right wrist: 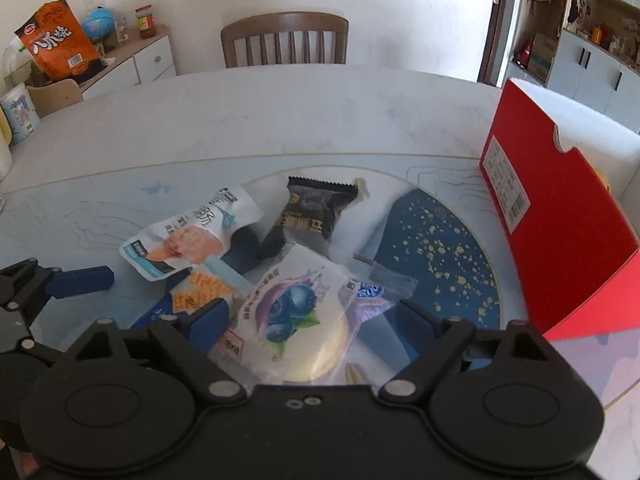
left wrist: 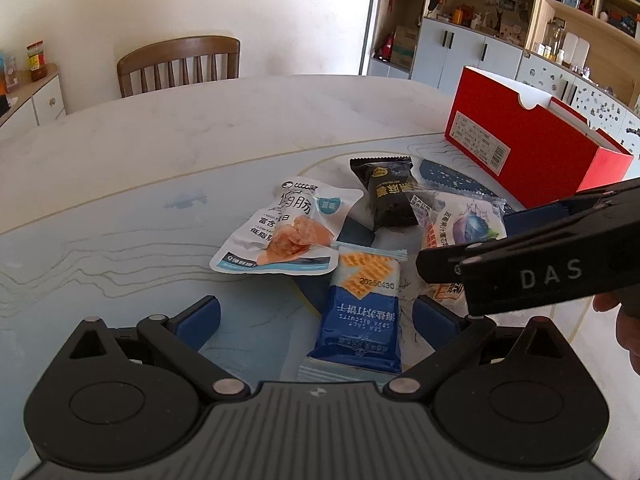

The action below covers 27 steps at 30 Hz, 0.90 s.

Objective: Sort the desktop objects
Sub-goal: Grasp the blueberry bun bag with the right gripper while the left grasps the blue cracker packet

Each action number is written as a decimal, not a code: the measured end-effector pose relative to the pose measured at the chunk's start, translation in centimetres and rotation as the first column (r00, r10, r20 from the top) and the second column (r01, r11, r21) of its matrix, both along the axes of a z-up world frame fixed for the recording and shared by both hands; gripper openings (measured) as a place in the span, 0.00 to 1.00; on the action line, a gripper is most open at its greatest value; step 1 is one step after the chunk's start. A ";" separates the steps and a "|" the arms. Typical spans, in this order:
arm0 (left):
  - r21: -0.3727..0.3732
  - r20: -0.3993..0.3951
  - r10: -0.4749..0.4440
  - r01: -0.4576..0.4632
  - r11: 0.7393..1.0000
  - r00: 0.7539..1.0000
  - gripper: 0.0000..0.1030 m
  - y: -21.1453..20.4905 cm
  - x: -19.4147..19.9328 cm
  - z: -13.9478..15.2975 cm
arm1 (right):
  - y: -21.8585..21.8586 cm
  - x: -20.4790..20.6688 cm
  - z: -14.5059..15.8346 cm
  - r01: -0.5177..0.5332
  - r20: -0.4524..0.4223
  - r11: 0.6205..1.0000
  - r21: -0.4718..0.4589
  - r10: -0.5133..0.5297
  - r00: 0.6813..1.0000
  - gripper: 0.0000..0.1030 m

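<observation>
Blueberry pastry packet (right wrist: 298, 312) lies lengthwise between the right gripper (right wrist: 308, 320)'s open, untouching jaws, nearer than the open left gripper (left wrist: 316, 320).

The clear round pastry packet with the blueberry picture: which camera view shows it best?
The right wrist view: the clear blueberry pastry packet lies nearly whole between the open right gripper fingers. In the left wrist view, the packet is partly hidden behind the right gripper.
</observation>
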<state>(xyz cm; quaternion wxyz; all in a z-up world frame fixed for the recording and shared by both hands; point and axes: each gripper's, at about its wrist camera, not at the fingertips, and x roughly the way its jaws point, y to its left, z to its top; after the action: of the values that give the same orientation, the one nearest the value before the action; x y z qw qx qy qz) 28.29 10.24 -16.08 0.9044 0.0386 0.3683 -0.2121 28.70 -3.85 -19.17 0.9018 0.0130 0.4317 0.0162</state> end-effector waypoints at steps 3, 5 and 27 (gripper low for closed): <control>0.005 0.006 -0.005 0.005 1.000 1.000 1.00 -0.4 -0.1 0.0 | -0.5 0.1 -0.1 0.010 -0.008 1.000 0.013 -0.010 1.000 0.82; 0.004 0.007 -0.015 0.015 1.000 1.000 0.99 -0.6 -0.2 0.0 | -0.9 0.1 -0.3 0.022 -0.017 1.000 0.015 -0.022 1.000 0.78; 0.084 0.060 -0.085 0.080 0.993 0.995 0.73 -3.3 -1.7 -0.2 | -2.1 0.2 -1.0 0.027 -0.012 0.996 -0.082 -0.028 1.000 0.67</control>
<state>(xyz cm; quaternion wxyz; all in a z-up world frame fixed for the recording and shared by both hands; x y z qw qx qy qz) 26.61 6.95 -16.27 0.9037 0.0974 0.3460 -0.2327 28.87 -6.00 -20.19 0.8989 -0.0181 0.4376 -0.0139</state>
